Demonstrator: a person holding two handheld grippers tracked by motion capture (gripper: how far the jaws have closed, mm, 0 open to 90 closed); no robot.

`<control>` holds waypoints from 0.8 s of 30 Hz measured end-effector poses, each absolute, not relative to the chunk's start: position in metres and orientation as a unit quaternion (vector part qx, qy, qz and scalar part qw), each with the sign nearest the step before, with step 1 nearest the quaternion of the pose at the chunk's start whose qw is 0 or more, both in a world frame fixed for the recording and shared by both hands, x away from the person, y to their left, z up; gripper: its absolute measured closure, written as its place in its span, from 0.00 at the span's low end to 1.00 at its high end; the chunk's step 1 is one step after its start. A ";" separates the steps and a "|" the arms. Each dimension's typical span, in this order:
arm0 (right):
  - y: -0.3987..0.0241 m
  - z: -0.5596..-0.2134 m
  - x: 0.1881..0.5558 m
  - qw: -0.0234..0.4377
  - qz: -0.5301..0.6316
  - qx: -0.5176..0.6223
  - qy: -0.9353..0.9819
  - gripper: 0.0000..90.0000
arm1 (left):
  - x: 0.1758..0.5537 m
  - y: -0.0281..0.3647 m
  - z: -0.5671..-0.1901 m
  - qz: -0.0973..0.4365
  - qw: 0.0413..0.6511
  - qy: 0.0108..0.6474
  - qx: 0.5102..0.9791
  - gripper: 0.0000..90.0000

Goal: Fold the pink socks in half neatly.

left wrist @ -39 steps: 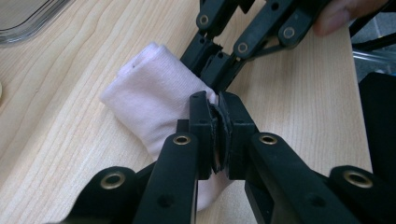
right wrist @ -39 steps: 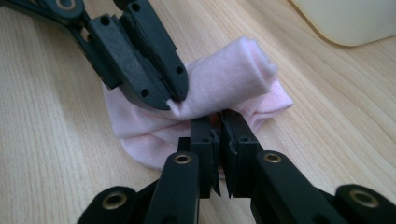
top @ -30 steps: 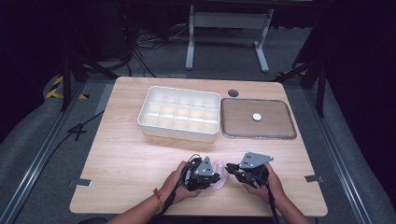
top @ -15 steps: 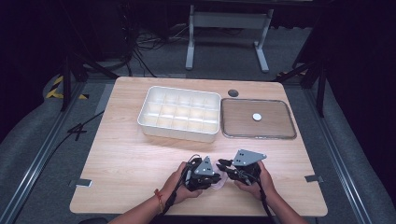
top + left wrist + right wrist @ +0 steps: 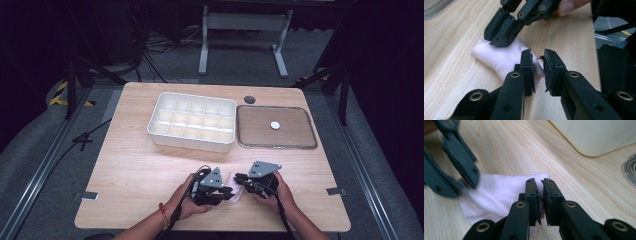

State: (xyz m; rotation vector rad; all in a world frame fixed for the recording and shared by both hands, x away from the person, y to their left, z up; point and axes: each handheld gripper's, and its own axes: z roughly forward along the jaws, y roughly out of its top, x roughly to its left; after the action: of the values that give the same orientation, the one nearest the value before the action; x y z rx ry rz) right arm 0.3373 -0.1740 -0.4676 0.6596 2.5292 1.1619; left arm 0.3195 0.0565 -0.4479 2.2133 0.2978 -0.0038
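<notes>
At the near edge of the table (image 5: 130, 165), a small pale pink cloth (image 5: 235, 181) lies folded between the two tools. The left hand-held gripper (image 5: 226, 192) and the right hand-held gripper (image 5: 240, 178) meet over it from opposite sides.

The high view gives only a sliver of pink between the black tools. The left gripper view shows more: the cloth (image 5: 499, 58) lies bunched on the wood, the left hand-held gripper (image 5: 538, 60) has its jaws nearly together with an edge of fabric at the slit between them, and the other tool's tips press down on the far end. In the right gripper view the right hand-held gripper (image 5: 540, 186) also has its jaws almost together, a narrow gap showing, with the cloth (image 5: 499, 192) under and in front of them; whether either pair actually pinches fabric I cannot tell.

Farther back, a white compartmented tray (image 5: 192, 141) stands with its cells bare. Just beside it, a shallow clear-rimmed tray (image 5: 250, 144) holds one small white disc (image 5: 275, 125).
</notes>
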 end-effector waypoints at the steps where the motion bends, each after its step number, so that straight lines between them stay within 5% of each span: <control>1: -0.174 -0.468 0.337 0.140 0.402 0.227 0.876 0.92 | 0.320 0.060 -0.444 0.009 0.443 0.117 0.889 0.90; 8: -0.174 -0.468 0.337 0.141 0.403 0.227 0.875 0.92 | 0.332 0.074 -0.438 0.029 0.481 0.144 0.865 0.95; 15: -0.175 -0.469 0.336 0.144 0.402 0.222 0.876 0.93 | 0.323 0.050 -0.457 0.007 0.444 0.076 0.893 0.93; 24: -0.178 -0.467 0.335 0.158 0.394 0.221 0.878 0.90 | 0.319 0.040 -0.473 -0.004 0.421 0.066 0.905 0.93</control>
State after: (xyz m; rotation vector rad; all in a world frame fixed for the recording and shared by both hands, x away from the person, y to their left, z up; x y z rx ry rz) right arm 0.3348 -0.1775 -0.4667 0.6324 2.5118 1.1282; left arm 0.3187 0.0401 -0.4726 2.2660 0.1649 -0.0109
